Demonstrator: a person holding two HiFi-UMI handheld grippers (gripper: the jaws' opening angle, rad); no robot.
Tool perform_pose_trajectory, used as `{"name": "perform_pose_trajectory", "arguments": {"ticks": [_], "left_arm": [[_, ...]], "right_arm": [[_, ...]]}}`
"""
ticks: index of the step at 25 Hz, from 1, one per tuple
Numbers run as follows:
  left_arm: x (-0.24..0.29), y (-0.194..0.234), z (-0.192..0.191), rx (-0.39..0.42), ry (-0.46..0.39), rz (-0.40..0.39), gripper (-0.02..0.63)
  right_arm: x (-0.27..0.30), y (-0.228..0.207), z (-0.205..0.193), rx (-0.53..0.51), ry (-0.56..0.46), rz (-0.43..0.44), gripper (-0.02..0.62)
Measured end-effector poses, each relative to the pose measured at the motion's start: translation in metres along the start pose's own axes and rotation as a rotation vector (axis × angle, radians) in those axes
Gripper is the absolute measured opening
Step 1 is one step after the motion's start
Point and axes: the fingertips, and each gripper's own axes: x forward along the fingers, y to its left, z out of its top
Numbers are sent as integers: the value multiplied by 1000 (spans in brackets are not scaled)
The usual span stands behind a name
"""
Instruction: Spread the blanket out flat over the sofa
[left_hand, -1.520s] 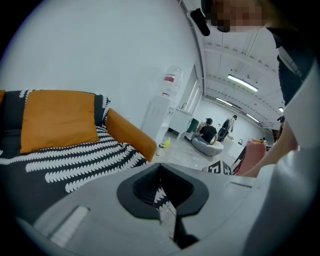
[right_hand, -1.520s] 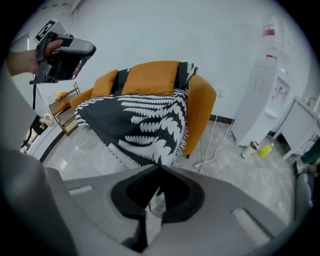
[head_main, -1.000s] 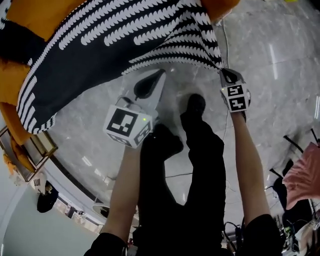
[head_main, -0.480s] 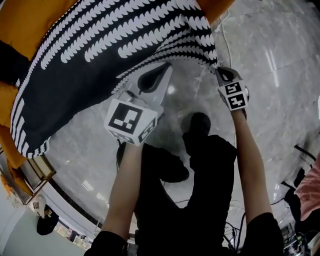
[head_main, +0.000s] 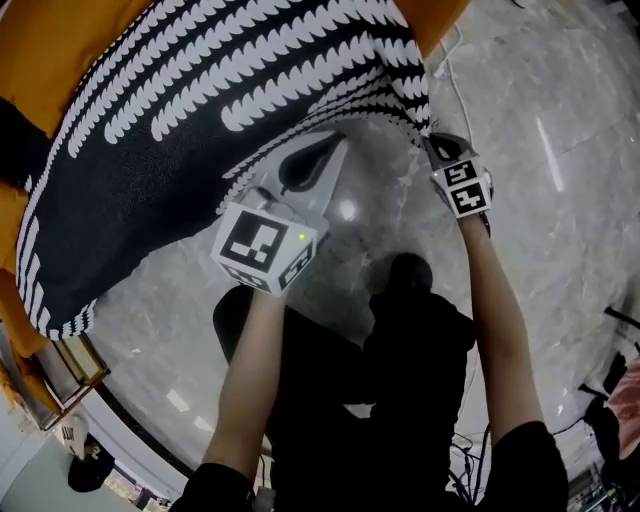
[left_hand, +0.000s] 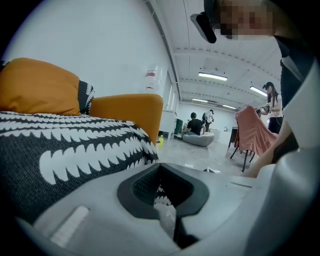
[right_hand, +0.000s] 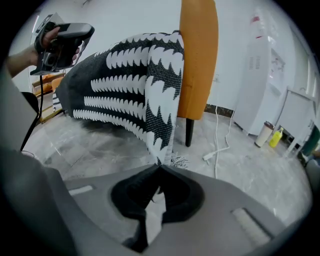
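A black blanket with white leaf stripes lies draped over the orange sofa and hangs off its front edge. My left gripper is shut on the blanket's lower hem, near the middle. In the left gripper view the blanket runs right into the left gripper. My right gripper is shut on the blanket's right corner beside the sofa arm. Seen from the right gripper view, the blanket stretches taut down to the right gripper.
The sofa's dark leg stands on the marble floor. A white cable with a plug and bottles lie to the right. An orange cushion rests on the sofa. A wooden rack is at the left. People sit far off.
Both grippers have moved forward and up toward the sofa, carrying the blanket's edge with them. The person's feet have shifted back.
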Motion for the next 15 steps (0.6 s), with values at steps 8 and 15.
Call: {"name": "perform_pose_trajectory", "arguments": {"ticks": [8, 15], "left_arm": [[-3, 3, -12, -3, 9, 12, 11], [-21, 12, -1, -45, 3, 36, 11]], "right_arm": [[17, -1, 5, 60, -33, 10, 12], [9, 9, 8, 35, 19, -3, 101]]}}
